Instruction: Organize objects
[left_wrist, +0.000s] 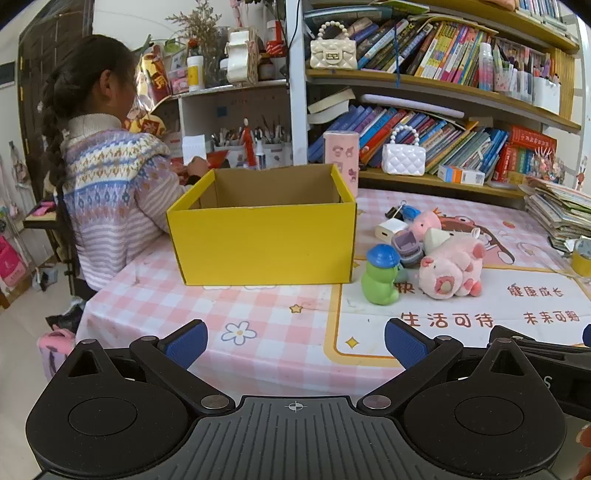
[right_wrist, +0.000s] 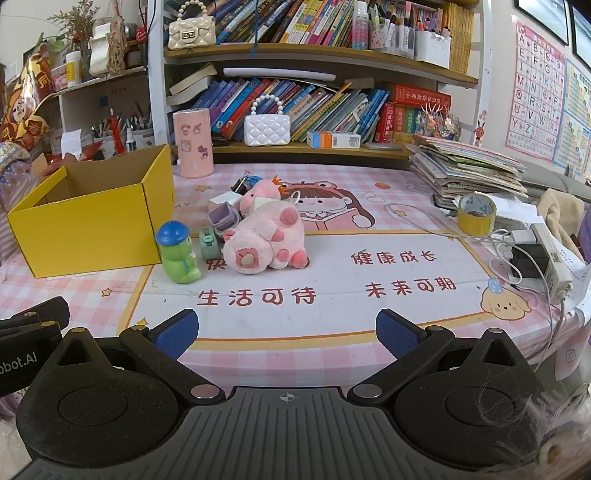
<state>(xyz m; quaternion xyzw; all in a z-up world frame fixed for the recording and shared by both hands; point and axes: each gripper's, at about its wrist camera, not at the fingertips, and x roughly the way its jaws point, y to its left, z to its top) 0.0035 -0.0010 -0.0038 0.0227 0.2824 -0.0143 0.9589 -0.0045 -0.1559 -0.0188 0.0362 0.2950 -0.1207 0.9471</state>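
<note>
The left gripper (left_wrist: 294, 341) is held with its jaws spread as wide as they go and nothing between them. Its two blue pads (left_wrist: 184, 343) face each other across a broad gap, each carried on a black linkage arm hinged to the ribbed black body. It tilts moderately downward.

The right gripper (right_wrist: 286, 334) stands the same way: jaws fully apart, blue pads (right_wrist: 397, 338) bare, nothing gripped, tilted down by about the same amount. The two are held side by side at a similar height; in the left wrist view the right gripper's black frame shows at the right edge, and in the right wrist view the left gripper's frame shows at the left edge.
</note>
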